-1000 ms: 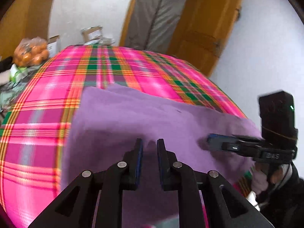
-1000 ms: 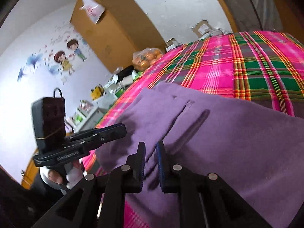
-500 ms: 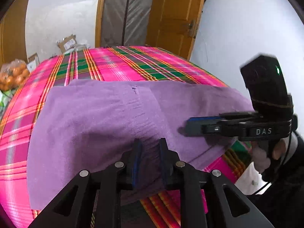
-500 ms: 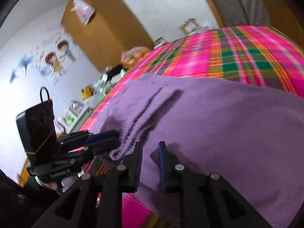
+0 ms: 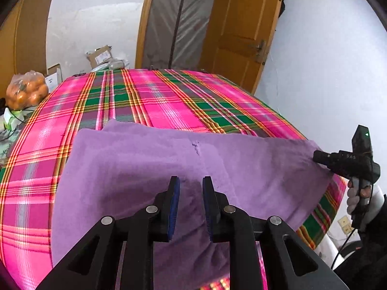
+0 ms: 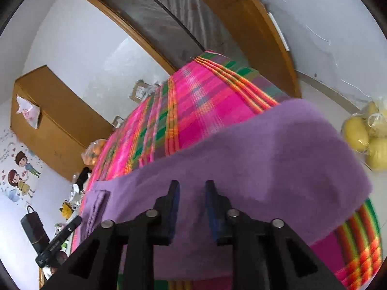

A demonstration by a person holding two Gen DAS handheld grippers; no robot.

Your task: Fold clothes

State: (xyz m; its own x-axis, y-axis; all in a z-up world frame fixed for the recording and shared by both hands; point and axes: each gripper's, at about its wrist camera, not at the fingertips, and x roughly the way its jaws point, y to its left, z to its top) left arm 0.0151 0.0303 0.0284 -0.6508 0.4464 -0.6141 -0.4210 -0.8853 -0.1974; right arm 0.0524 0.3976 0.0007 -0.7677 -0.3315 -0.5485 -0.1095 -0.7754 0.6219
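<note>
Nearest, the left hand-held gripper (image 5: pixel 189 205) hovers over a purple cloth (image 5: pixel 145 164), its blue-padded fingers (image 5: pixel 173 207) apart and holding nothing. The right hand-held gripper (image 6: pixel 192 207) is likewise parted above the cloth's right end. The cloth lies spread across the near edge of a pink plaid worktop (image 5: pixel 157 96). Beyond the worktop stands a wooden door (image 5: pixel 241 36).

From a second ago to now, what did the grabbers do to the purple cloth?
The two grippers moved apart. The right gripper went out to the purple cloth's right corner, pulling it flatter and wider over the plaid cover. The left gripper opened a little wider, with nothing between its fingers. The cloth remained on the cover, and the bag of oranges stayed put.
</note>
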